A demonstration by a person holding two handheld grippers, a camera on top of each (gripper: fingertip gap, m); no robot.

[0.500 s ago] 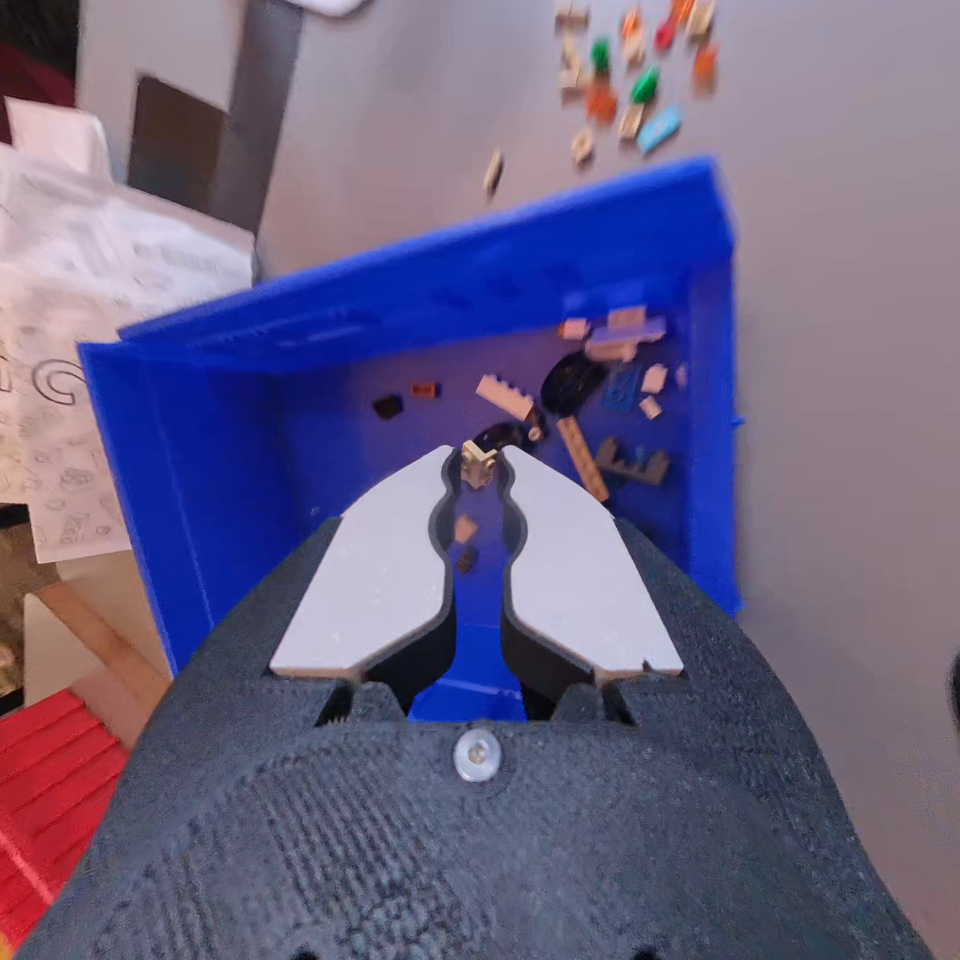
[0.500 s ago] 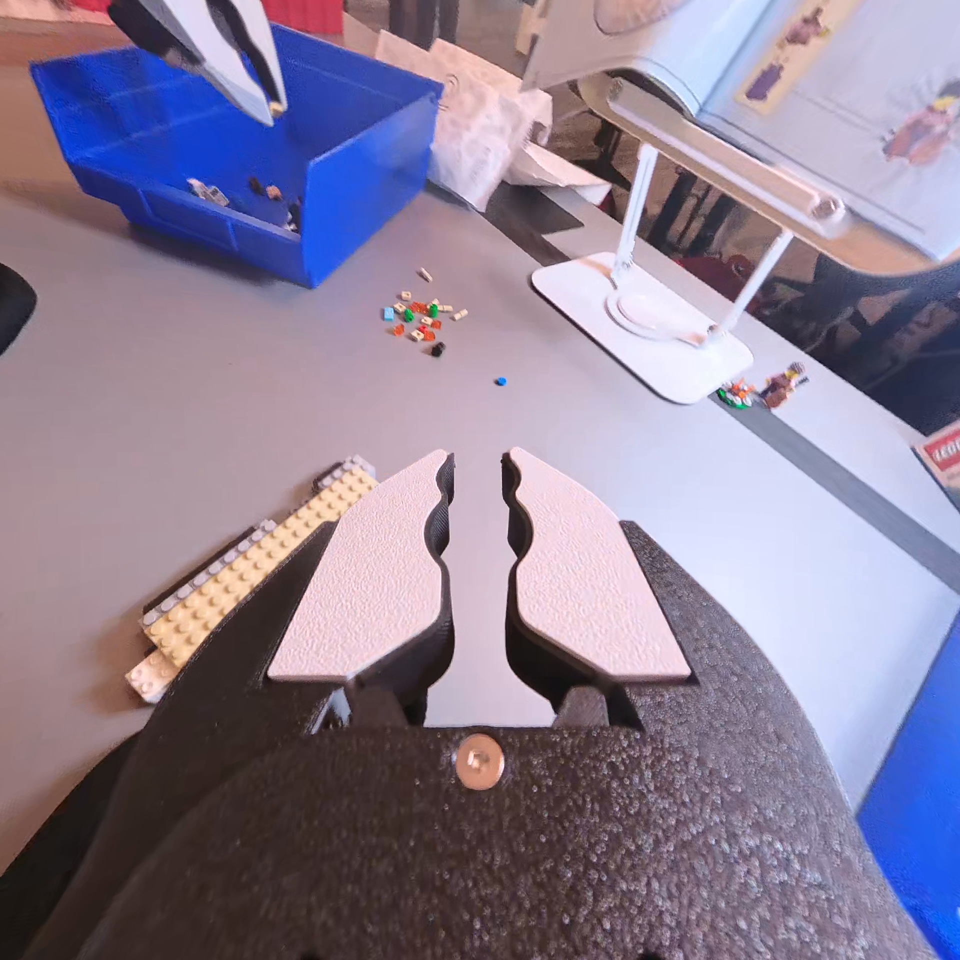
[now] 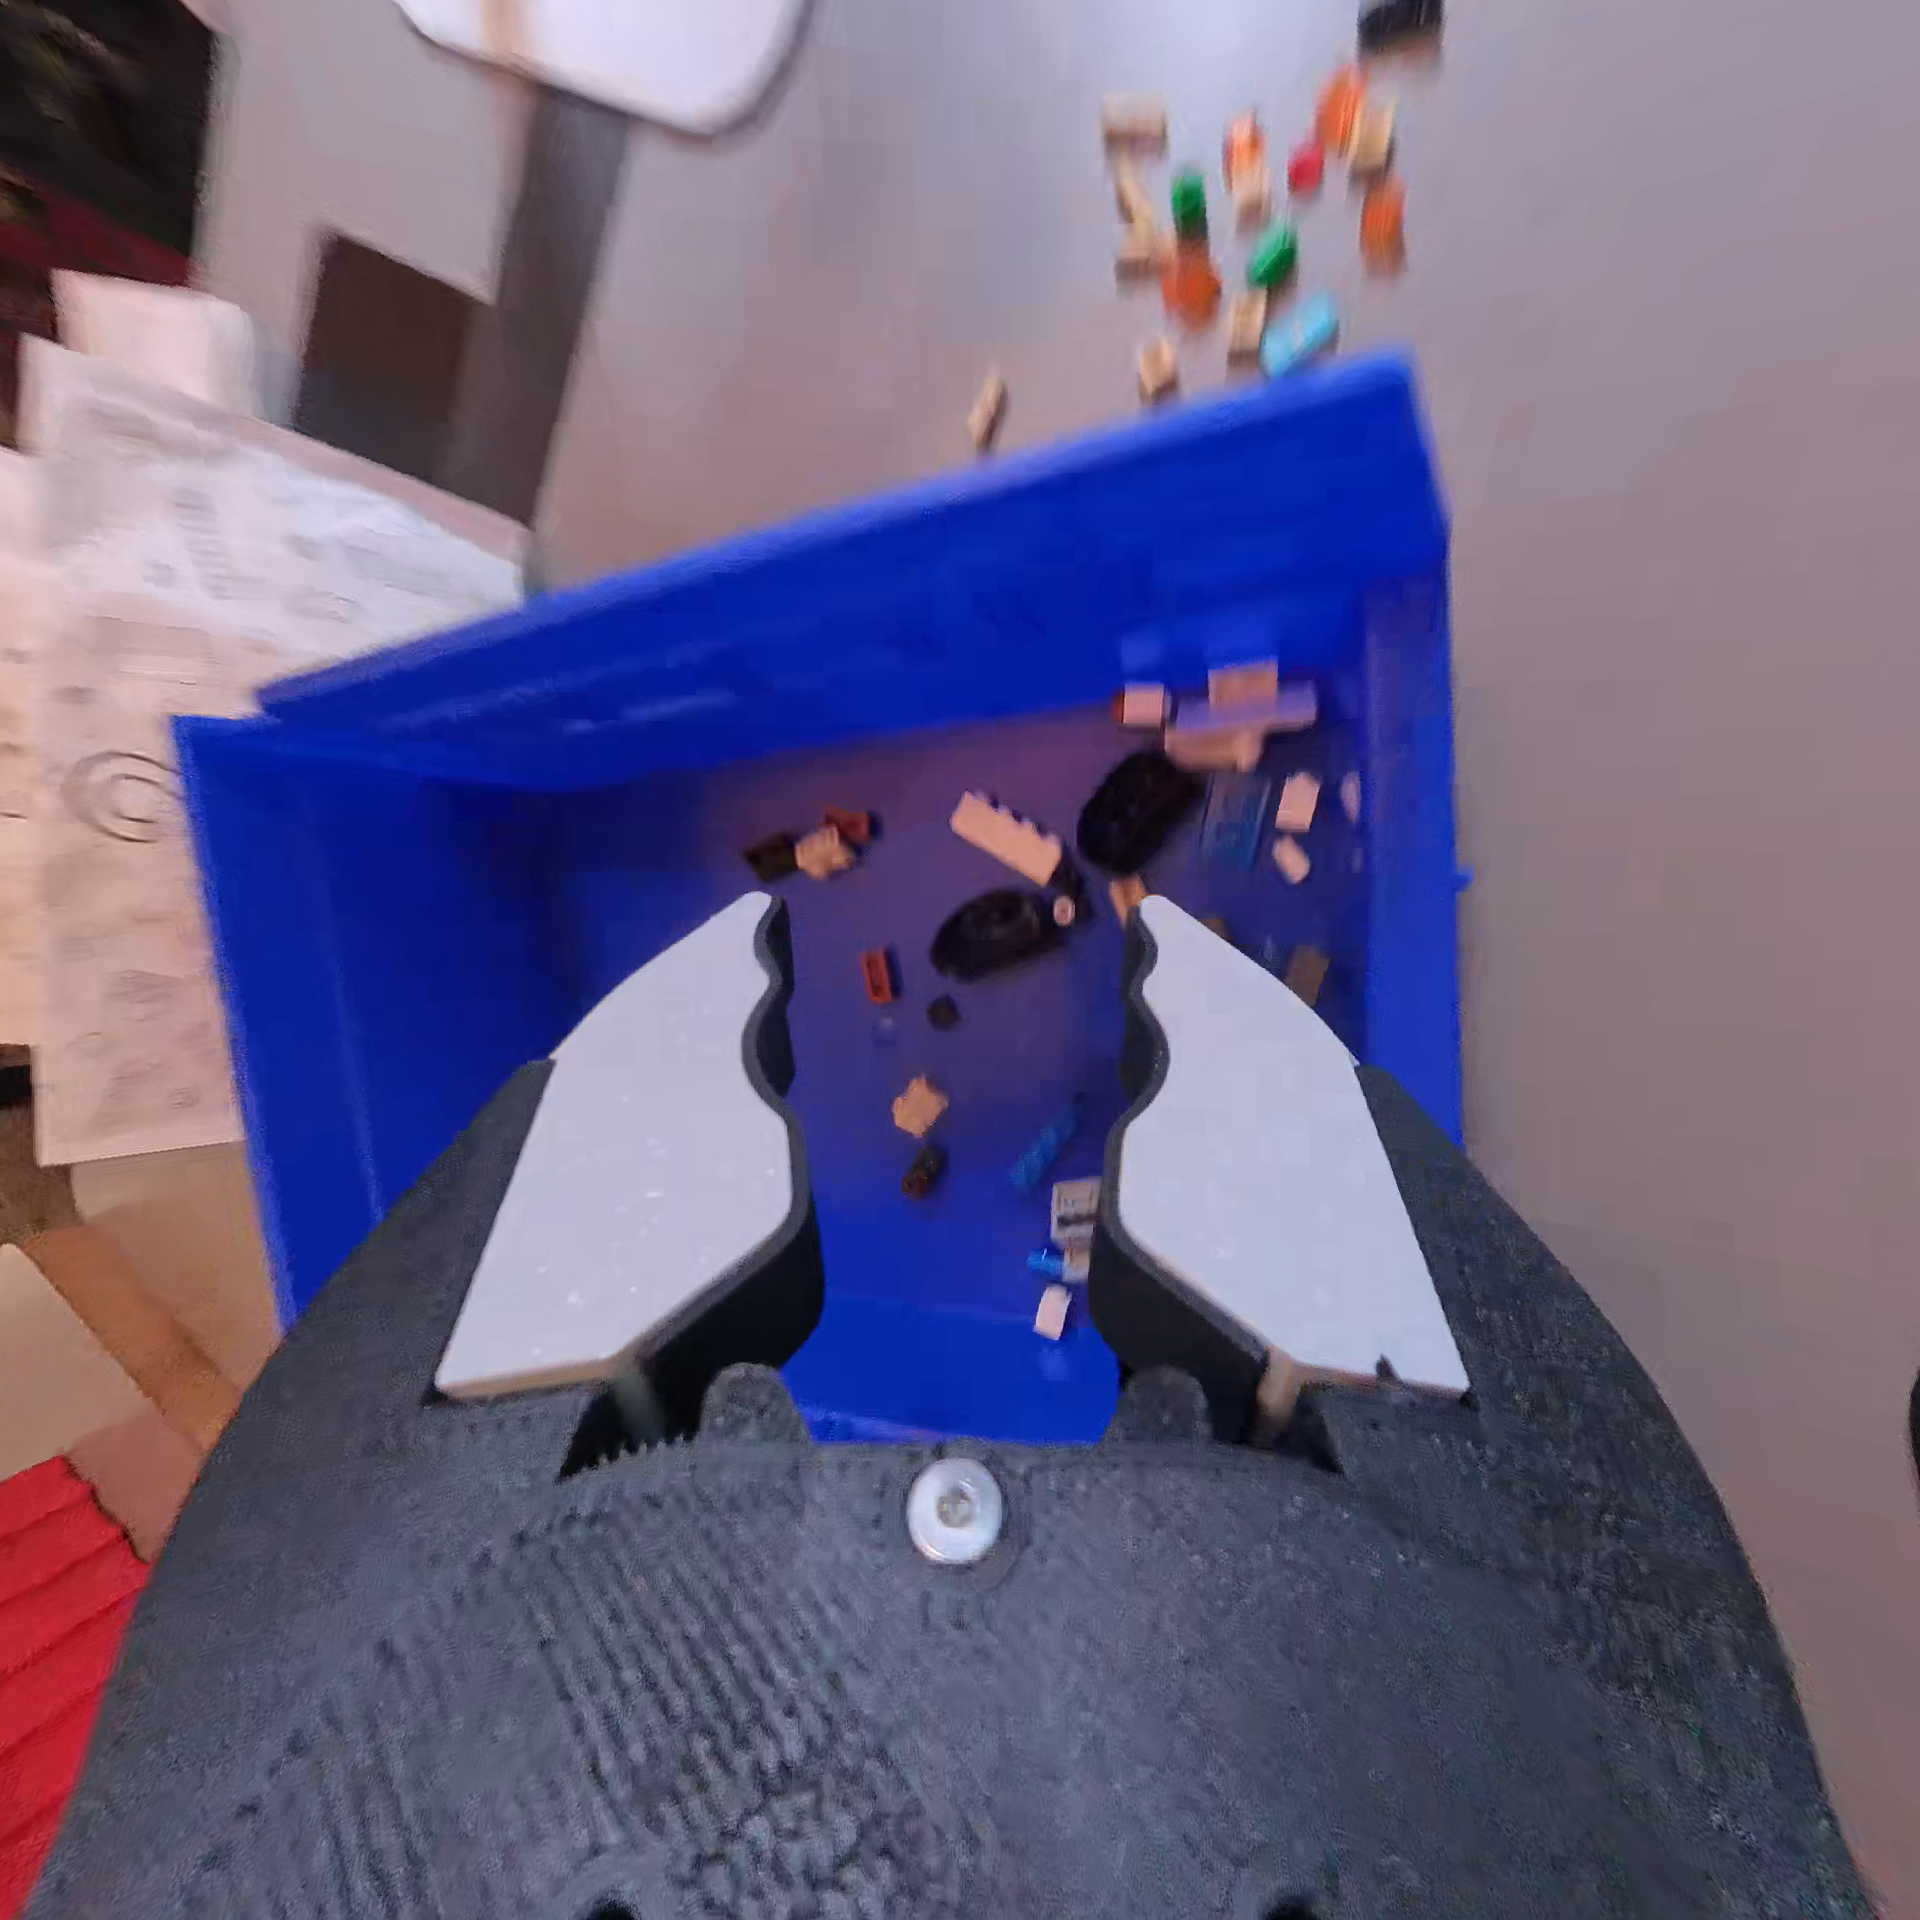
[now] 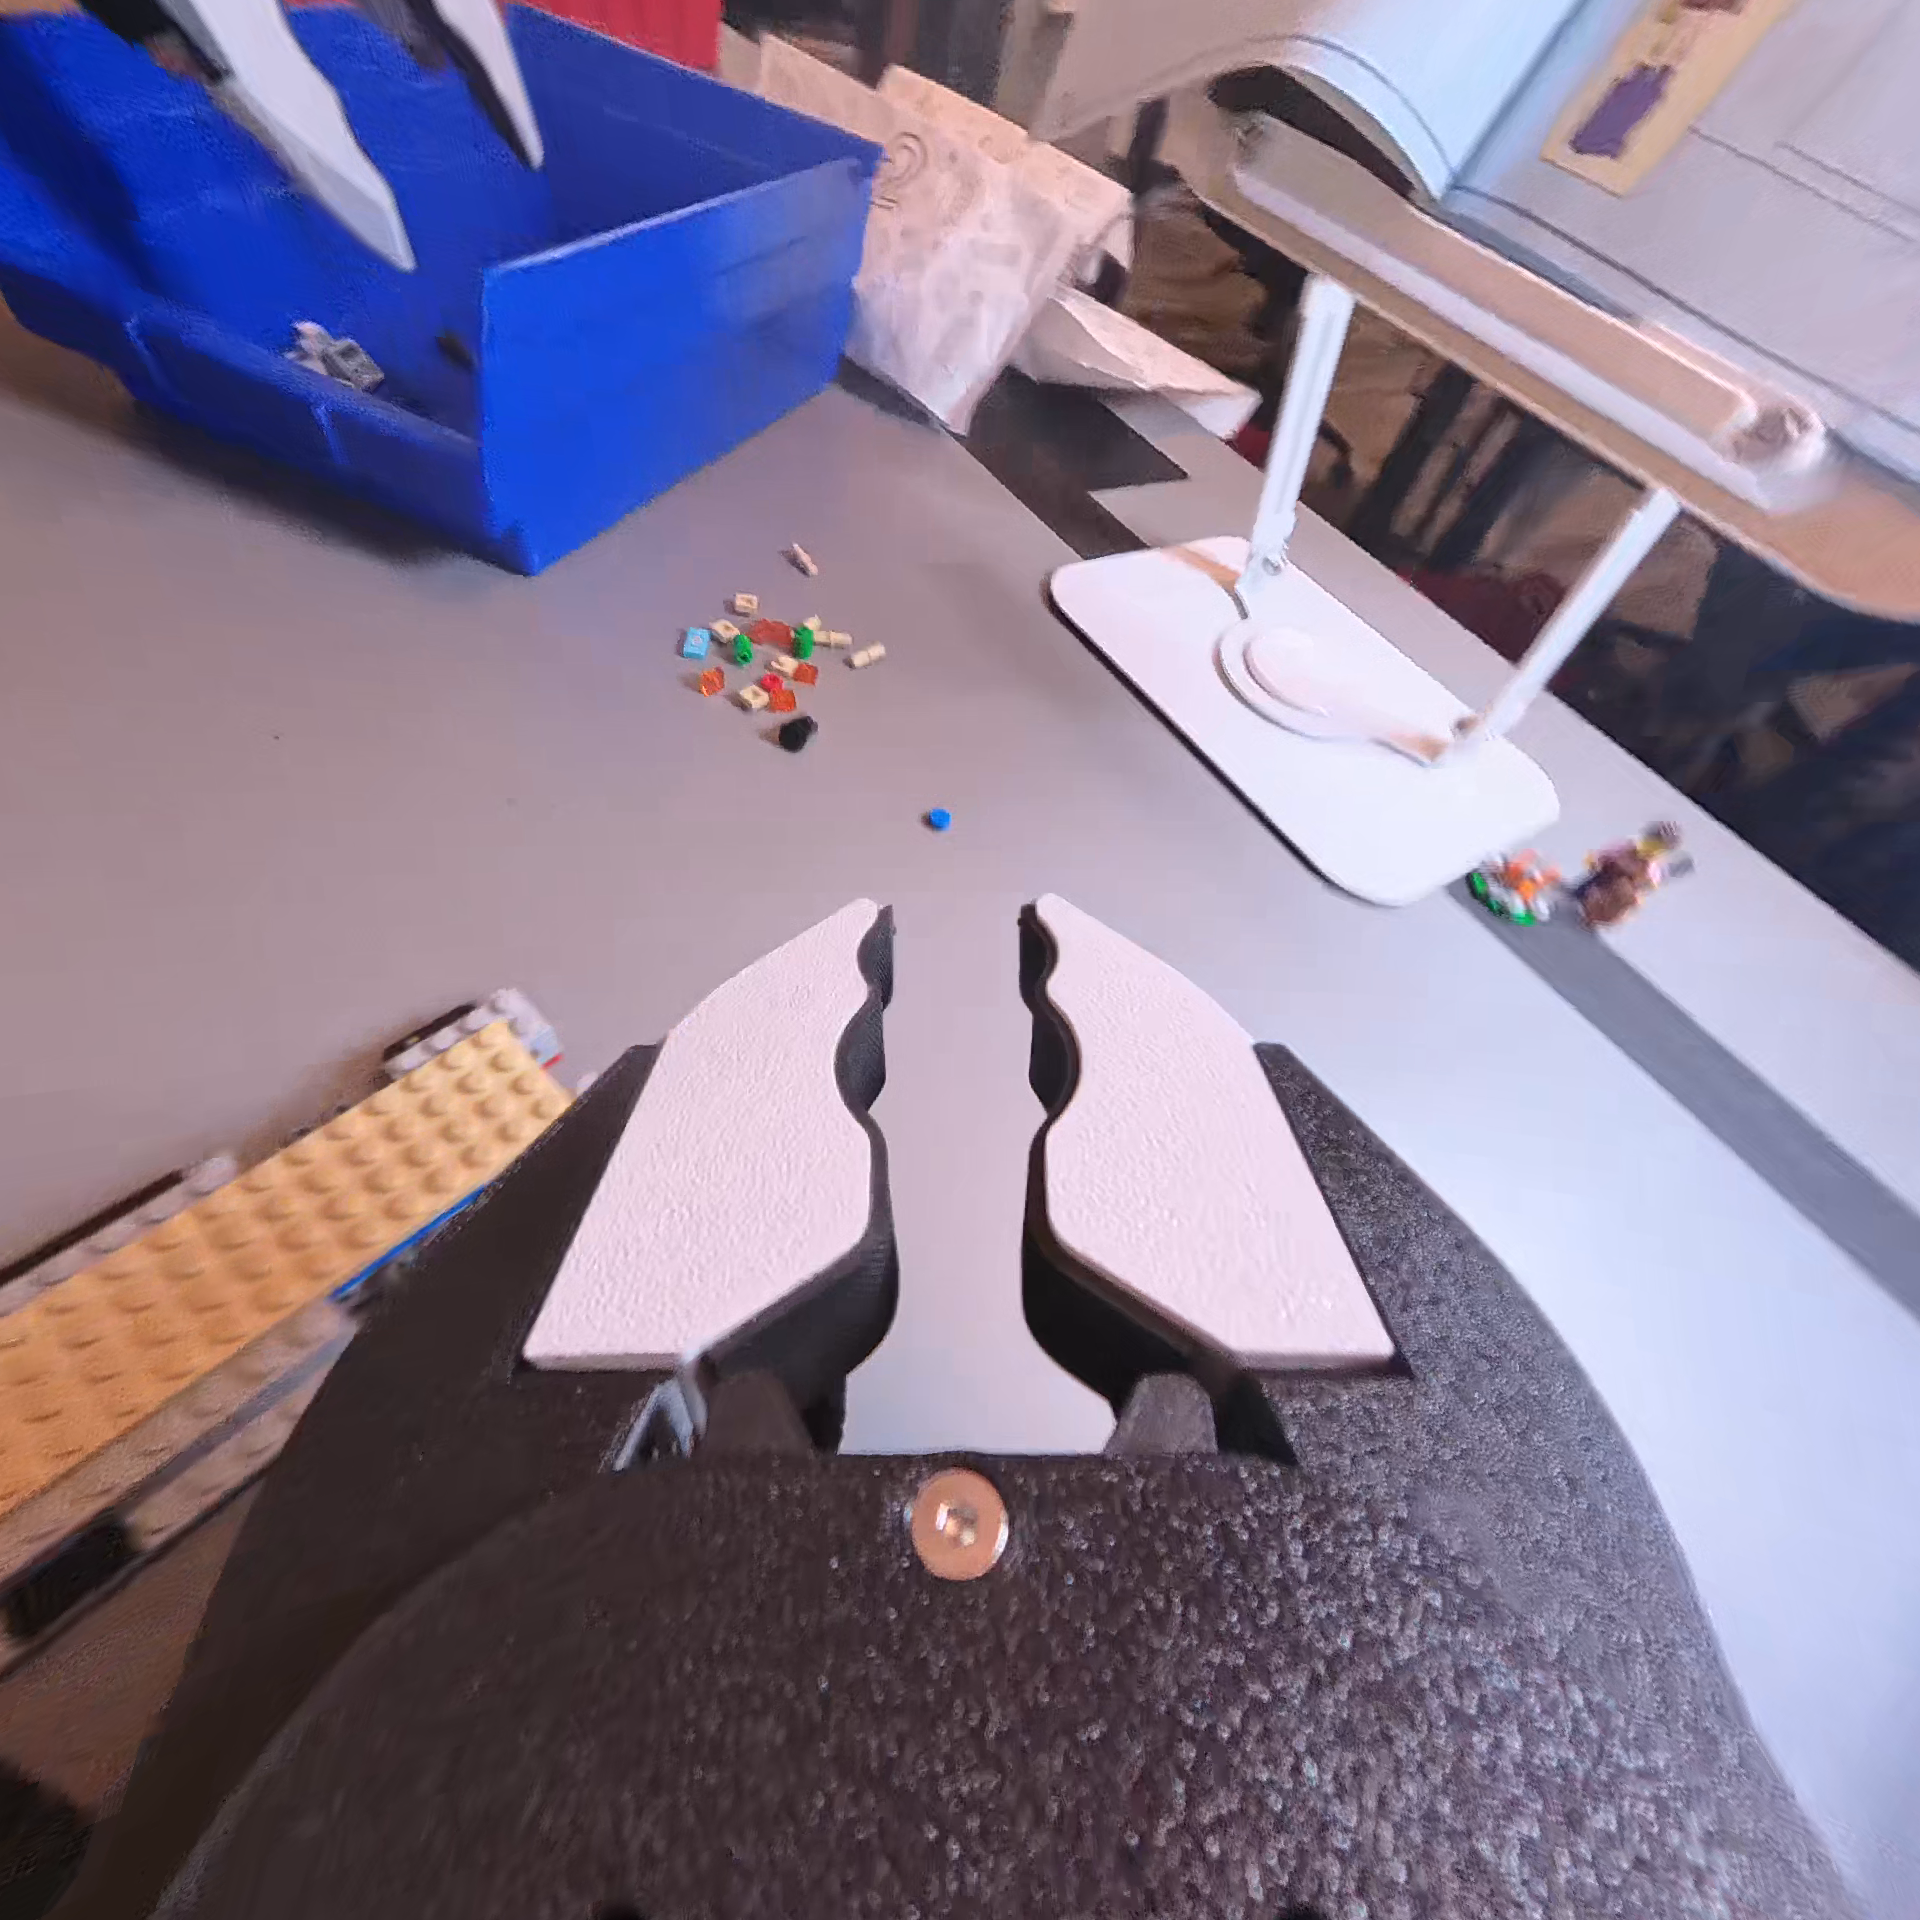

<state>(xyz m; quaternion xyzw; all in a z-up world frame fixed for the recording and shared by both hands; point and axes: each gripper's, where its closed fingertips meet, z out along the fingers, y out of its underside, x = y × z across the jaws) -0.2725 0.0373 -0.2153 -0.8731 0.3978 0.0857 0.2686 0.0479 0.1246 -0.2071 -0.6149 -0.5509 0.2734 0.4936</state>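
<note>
I'm hovering the left tool (image 3: 956, 914) over the blue plastic bin (image 3: 499, 935); it just spread wide, dropping its little tan brick among the loose bricks (image 3: 1008, 831). Right tool (image 4: 956, 914) is sitting slightly apart, empty, over the grey bench (image 4: 416, 790).

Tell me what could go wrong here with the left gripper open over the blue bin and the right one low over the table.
The left gripper might snag the blue bin wall. The right gripper could sweep the lone blue stud away, or its body could nudge the tan studded plate alongside.
</note>
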